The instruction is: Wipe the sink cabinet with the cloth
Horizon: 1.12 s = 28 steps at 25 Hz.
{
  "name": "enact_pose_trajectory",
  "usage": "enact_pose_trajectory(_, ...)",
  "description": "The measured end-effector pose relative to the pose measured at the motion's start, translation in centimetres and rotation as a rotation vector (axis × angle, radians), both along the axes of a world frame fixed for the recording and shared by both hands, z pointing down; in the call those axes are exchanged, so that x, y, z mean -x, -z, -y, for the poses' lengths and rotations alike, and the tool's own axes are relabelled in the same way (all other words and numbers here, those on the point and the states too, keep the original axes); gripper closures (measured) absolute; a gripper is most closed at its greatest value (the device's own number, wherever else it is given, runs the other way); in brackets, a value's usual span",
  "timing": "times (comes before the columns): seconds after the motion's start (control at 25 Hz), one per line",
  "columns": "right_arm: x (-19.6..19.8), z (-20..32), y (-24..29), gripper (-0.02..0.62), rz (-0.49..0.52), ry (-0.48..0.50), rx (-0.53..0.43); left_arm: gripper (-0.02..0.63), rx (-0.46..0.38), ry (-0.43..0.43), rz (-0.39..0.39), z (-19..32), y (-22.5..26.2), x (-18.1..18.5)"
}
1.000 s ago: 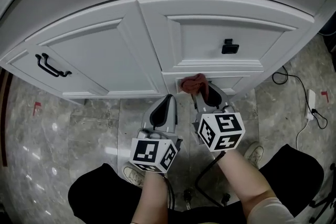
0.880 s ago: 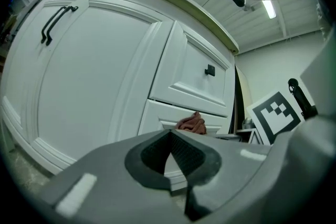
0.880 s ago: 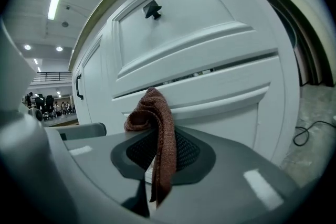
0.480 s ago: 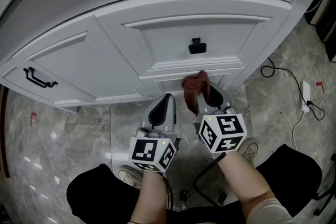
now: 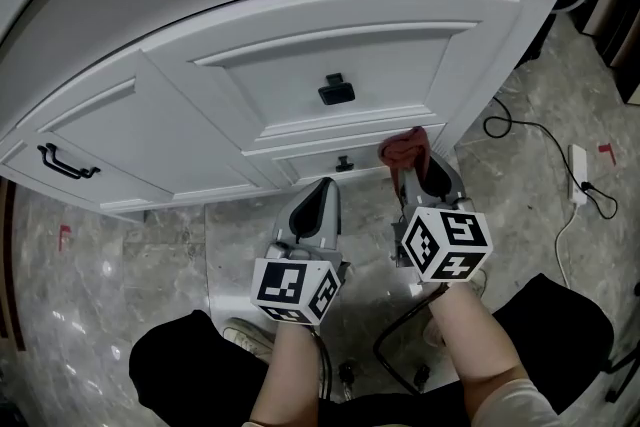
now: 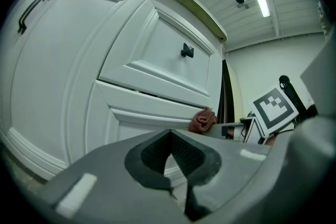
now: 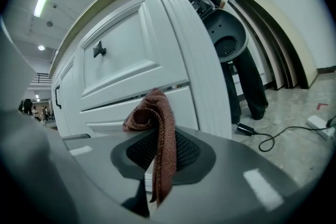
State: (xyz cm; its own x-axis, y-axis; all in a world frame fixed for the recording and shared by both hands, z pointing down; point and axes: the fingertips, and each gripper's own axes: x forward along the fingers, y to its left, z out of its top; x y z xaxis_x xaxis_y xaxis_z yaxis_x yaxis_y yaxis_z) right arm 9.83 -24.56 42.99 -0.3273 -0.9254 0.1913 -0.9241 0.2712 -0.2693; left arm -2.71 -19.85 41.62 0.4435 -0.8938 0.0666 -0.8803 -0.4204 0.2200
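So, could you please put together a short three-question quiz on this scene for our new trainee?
1. True or false: the left gripper holds the reddish-brown cloth.
2. Which part of the white sink cabinet is the cloth closest to? A) the long handle B) the right end of the lower drawer C) the square knob
3. Fill in: the right gripper has its jaws shut on the ____.
Key: 1 false, its jaws are together with nothing between them; 2 B; 3 cloth.
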Motion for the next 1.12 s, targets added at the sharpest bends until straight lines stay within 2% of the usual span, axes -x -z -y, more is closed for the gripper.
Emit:
enact_pose_trajectory(0.2,-2.9,-0.1,0.9,0.509,0.006,-0.060,-0.034,0.606,0.005,-0.028,0.006,-0.2,-0.4,-1.6)
enact_pose_trajectory(0.36,-5.3,0.0,1.2,0.510,0.021,-0.103,-0.020,0.606,0.011,-0.050,0.022,-0.7,-0.8,-2.6)
enact_pose_trajectory(0.52,-5.2,-0.6,1.0,0.512,0.030,-0.123,-0.017,0.606,0.017,-0.050,0.041,-1.2,-1.3,-2.1)
enact_pose_trajectory(0.68,-1.9,-2.0,-0.8,0.512,0.043,-0.070,-0.013,0.606,0.031,-0.009,0.041,-1.5,-2.3,0.4)
enact_pose_trajectory(0.88,5.8,-3.8,-2.3,0.512,0.049,0.082,-0.019,0.606,0.046,0.068,0.039,-2.1,-3.1,4.9)
enact_pose_trajectory(1.12,13.3,-4.2,-3.2,0.512,0.068,0.200,-0.005,0.606,0.047,0.164,0.035,-2.8,-3.1,10.4)
